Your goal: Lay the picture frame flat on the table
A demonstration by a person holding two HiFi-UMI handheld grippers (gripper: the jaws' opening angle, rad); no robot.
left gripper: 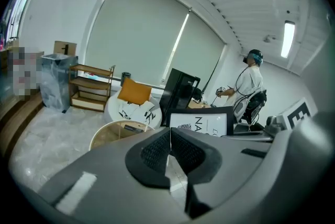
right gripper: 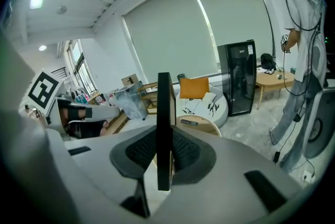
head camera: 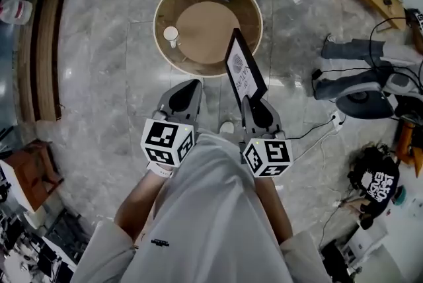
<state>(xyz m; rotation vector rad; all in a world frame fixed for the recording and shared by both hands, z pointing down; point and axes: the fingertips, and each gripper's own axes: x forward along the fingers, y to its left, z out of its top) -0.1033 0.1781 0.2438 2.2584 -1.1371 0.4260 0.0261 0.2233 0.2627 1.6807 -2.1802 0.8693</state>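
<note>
Head view | right hand-held gripper (head camera: pixel 250 102) pinches frame (head camera: pixel 243 67) near table (head camera: pixel 160 10) | left hand-held gripper (head camera: pixel 191 85) closed

Grey marble floor (head camera: pixel 99 77), pale window blinds (left gripper: pixel 136 34), a wooden shelf (left gripper: pixel 92 88) and a black cabinet (right gripper: pixel 237 77).

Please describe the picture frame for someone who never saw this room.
Find the round wooden table on the pale stone floor. At its near right rim, the right gripper clamps the picture frame. It alone is black-bordered around a printed white sheet.
</note>
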